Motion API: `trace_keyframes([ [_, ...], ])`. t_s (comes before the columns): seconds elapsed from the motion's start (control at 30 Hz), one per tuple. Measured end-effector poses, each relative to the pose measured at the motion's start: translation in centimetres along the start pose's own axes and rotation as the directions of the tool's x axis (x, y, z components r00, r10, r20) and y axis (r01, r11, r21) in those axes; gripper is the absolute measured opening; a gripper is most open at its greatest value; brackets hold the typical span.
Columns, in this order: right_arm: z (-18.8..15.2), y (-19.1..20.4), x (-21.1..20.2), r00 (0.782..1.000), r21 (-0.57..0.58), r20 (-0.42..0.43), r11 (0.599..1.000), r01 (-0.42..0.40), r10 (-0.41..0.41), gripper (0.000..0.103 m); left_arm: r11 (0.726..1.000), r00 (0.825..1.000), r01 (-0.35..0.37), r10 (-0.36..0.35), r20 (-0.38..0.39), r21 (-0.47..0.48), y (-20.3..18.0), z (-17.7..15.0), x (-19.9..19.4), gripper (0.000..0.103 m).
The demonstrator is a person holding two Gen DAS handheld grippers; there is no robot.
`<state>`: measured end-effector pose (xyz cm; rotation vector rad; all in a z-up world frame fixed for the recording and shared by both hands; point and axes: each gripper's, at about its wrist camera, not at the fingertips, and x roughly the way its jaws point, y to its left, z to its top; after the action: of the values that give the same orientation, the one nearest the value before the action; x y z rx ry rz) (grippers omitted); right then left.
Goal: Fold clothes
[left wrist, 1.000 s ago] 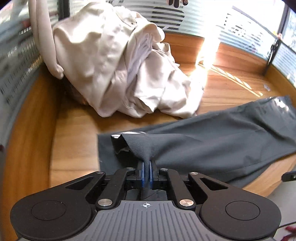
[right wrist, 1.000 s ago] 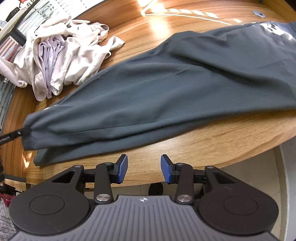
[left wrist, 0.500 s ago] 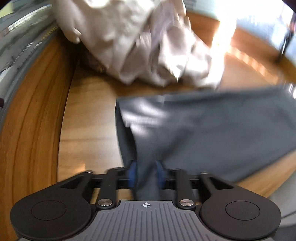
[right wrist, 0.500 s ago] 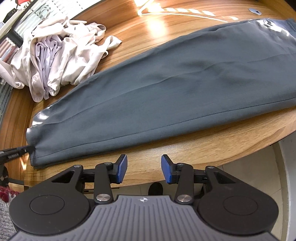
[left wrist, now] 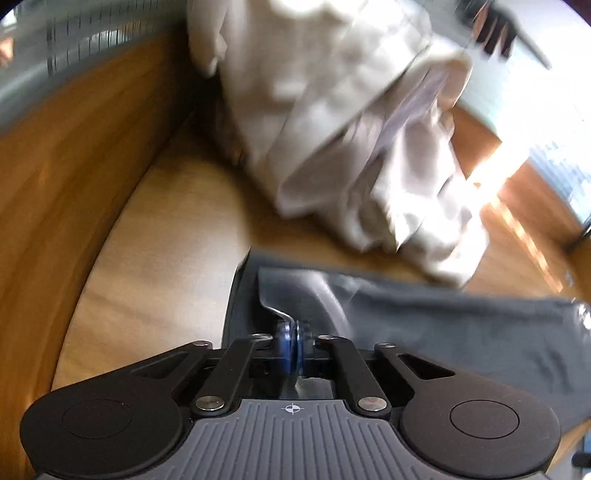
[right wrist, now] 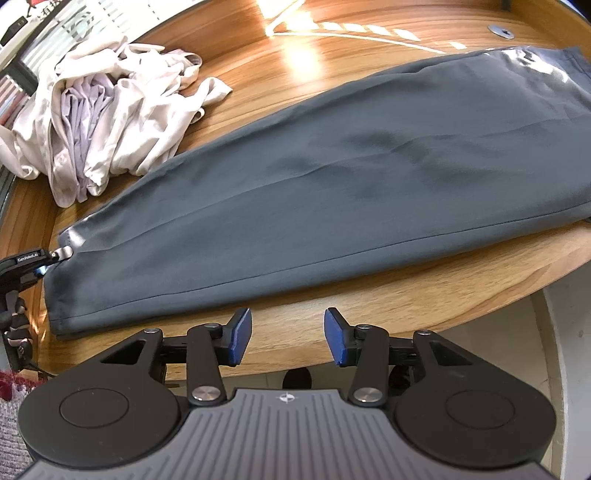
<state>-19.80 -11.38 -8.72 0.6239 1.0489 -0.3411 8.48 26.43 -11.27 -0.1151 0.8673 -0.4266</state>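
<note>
Dark grey trousers [right wrist: 314,192] lie stretched flat across the wooden table [right wrist: 332,306], running from lower left to upper right. My left gripper [left wrist: 294,345] is shut on the hem end of the trousers [left wrist: 461,332]; in the right wrist view that left gripper [right wrist: 55,256] shows at the far left, pinching the cloth's corner. My right gripper [right wrist: 288,339] hangs open over the table's front edge, just short of the trousers' near seam, with nothing between its blue pads [right wrist: 240,336].
A crumpled heap of cream and pale lilac clothes [right wrist: 107,122] sits at the table's back left, close to the trousers' hem, and fills the upper part of the left wrist view as the cream heap [left wrist: 351,122]. A round metal grommet [right wrist: 500,31] is at the far right. Floor lies below the table edge.
The trousers went from slack and rumpled to pulled flat and straight. My left gripper loosened on the hem half a second ago and is now pinched shut on it again. The right gripper stayed open.
</note>
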Motion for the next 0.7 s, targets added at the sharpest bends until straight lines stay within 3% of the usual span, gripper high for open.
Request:
trace_keyframes([
  [0.17, -0.6, -0.9, -0.1, 1.000, 0.036, 0.008, 0.999, 0.014, -0.014, 0.049, 0.993, 0.997, -0.076, 0.075, 0.011, 0.089, -0.5, -0.5, -0.3, 0.006],
  [0.37, -1.5, -2.0, 0.2, 0.999, 0.075, 0.016, 0.997, 0.027, -0.028, 0.049, 0.962, 0.983, -0.181, 0.179, 0.028, 0.205, -1.0, -1.1, -0.5, 0.008],
  [0.43, -1.6, -2.2, 0.2, 0.999, 0.087, 0.022, 0.996, 0.031, -0.033, 0.049, 0.961, 0.983, -0.186, 0.183, 0.030, 0.206, -0.6, -1.0, -0.5, 0.002],
  [0.57, -1.0, -2.8, 0.2, 0.998, 0.107, 0.043, 0.993, 0.047, -0.052, 0.049, 0.961, 0.980, -0.199, 0.200, 0.015, 0.192, -0.1, -0.5, -0.5, 0.002],
  [0.7, 1.1, -3.7, 0.0, 0.994, 0.115, 0.072, 0.991, 0.075, -0.083, 0.049, 0.963, 0.982, -0.187, 0.190, 0.004, 0.193, -1.0, -0.2, -0.5, 0.015],
])
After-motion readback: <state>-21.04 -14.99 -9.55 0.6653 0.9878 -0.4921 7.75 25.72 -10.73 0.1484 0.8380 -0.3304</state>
